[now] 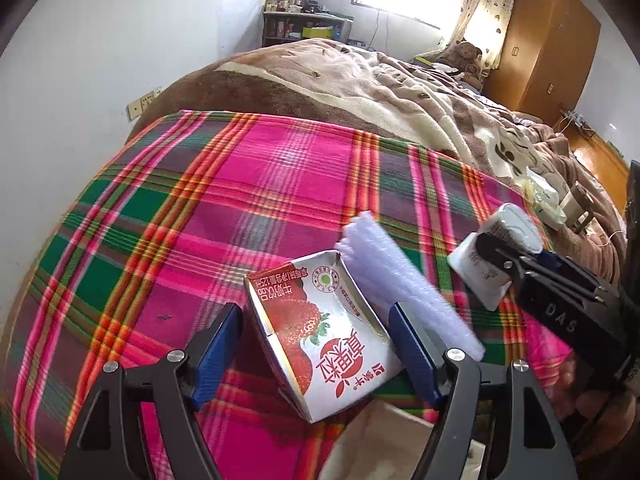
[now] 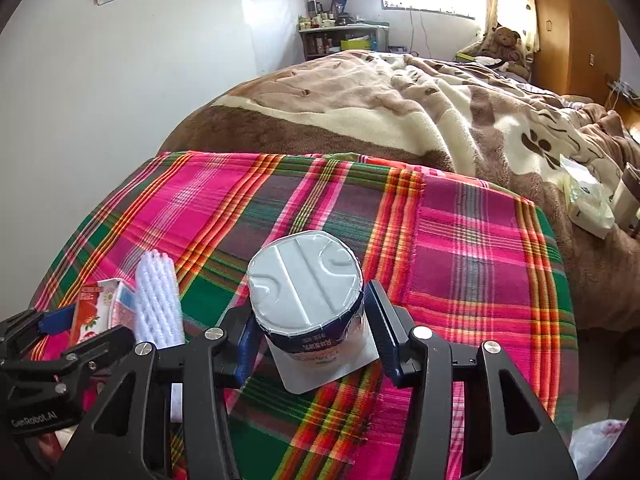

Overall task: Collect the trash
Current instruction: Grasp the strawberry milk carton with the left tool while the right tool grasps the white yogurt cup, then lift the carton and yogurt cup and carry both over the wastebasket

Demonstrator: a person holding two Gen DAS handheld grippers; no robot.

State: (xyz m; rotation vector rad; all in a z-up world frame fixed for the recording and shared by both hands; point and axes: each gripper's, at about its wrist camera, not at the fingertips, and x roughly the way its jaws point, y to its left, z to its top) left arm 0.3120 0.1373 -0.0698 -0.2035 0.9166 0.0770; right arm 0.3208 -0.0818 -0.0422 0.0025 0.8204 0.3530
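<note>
A red and white strawberry milk carton [image 1: 320, 332] lies tilted on the plaid blanket [image 1: 224, 208] between the wide-apart blue pads of my left gripper [image 1: 316, 348], which is open. A white foam net sleeve [image 1: 404, 280] lies beside the carton on its right. My right gripper [image 2: 310, 332] is shut on a white yogurt cup [image 2: 308, 300] with its base toward the camera. The cup [image 1: 496, 252] and right gripper [image 1: 560, 300] also show in the left wrist view. The carton [image 2: 96, 308] and sleeve [image 2: 158, 300] show at the left of the right wrist view.
A brown and cream fleece blanket [image 2: 400, 92] covers the bed beyond the plaid. Crumpled wrappers [image 2: 588, 200] lie on it at the right. A cluttered shelf [image 2: 340, 36], a teddy bear [image 2: 508, 44] and a wooden wardrobe [image 1: 544, 44] stand at the far wall.
</note>
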